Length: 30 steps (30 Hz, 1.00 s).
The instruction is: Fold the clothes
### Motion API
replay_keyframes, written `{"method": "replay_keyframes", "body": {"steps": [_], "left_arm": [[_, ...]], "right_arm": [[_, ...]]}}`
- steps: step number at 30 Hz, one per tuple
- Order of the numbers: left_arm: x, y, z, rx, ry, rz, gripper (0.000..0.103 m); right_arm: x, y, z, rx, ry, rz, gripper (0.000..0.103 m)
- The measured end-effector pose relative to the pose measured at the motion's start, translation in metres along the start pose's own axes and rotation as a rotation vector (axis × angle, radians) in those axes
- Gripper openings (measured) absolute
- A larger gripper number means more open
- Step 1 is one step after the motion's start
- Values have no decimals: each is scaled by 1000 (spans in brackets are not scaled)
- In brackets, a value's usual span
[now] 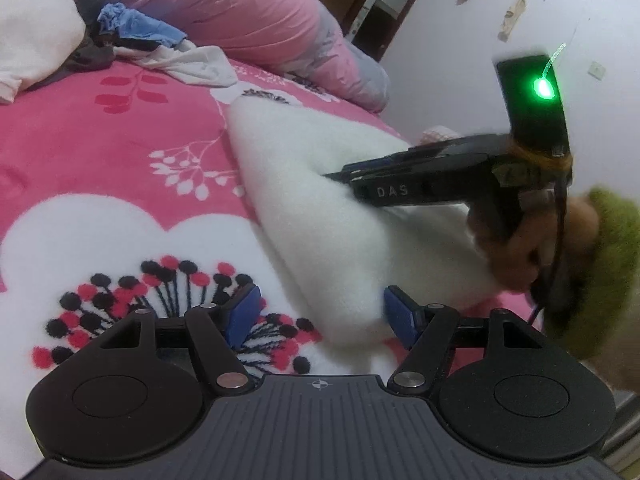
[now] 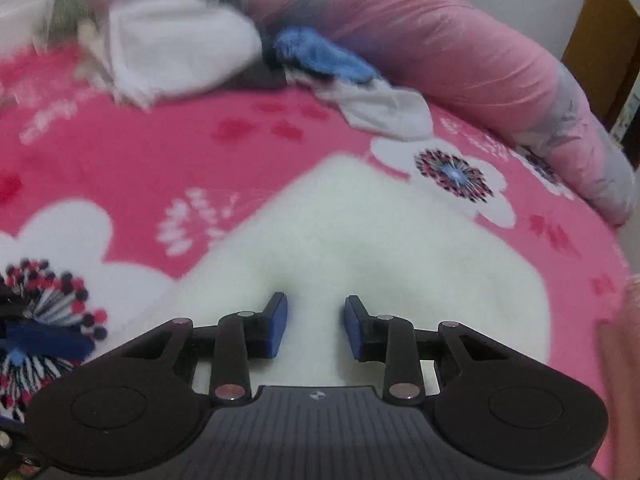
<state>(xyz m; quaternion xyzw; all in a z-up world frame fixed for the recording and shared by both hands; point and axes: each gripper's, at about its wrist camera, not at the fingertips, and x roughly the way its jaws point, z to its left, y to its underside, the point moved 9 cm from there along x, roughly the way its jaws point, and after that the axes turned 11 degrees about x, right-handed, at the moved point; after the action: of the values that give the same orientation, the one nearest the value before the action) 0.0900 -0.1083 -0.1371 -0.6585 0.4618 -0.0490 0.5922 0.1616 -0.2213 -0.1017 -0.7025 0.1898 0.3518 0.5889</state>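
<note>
Green sleeve (image 1: 608, 264), right tongs (image 1: 340, 176) side-on: left view only.

Pink floral bed (image 1: 100, 152), white garment (image 1: 320, 200)

My left gripper (image 1: 318, 316) sits low over the near part of the bed (image 1: 80, 152), with a corner of the garment (image 1: 320, 200) between its fingers (image 1: 244, 312). The garment lies on the blanket (image 1: 60, 168) and stretches away toward the bed's far right edge. My right gripper (image 1: 332, 176) reaches in from the right, its tip on the garment's middle; in the right wrist view the right gripper (image 2: 316, 326) has the garment under and between its fingers (image 2: 278, 324). A pile of clothes (image 1: 132, 40) lies at the far left corner. Behind it, a rolled duvet (image 1: 248, 12) runs along the bed's far edge.
</note>
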Motion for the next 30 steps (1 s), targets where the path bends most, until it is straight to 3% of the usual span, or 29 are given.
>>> {"method": "replay_keyframes", "body": {"steps": [2, 5, 7, 8, 10, 11, 14, 19, 24, 30], "left_arm": [[-1, 1, -1, 12, 0, -3, 70], [-1, 2, -3, 29, -8, -5, 70], [-1, 2, -3, 27, -9, -4, 70], [-1, 2, -2, 26, -9, -4, 70], [-1, 3, -2, 20, -10, -4, 70], [0, 3, -1, 17, -10, -4, 70], [-2, 4, -3, 32, -10, -6, 70], [-3, 6, -5, 42, -13, -10, 70], [-2, 6, -4, 35, -8, -13, 70], [-2, 7, -4, 52, 0, -5, 70]], "right_arm": [[-9, -15, -2, 62, 9, 42, 32], [-25, -45, 8, 33, 32, -40, 32], [-21, -55, 10, 60, 3, -74, 32], [-13, -54, 10, 67, -7, -65, 32], [32, -20, -1, 38, 32, 16, 31], [36, -12, -5, 28, 30, -17, 31], [20, -32, -8, 105, 24, 28, 31], [3, -77, -1, 155, -22, -124, 31], [65, -40, -20, 173, -20, 19, 31], [37, -92, -17, 200, -25, -88, 31]]}}
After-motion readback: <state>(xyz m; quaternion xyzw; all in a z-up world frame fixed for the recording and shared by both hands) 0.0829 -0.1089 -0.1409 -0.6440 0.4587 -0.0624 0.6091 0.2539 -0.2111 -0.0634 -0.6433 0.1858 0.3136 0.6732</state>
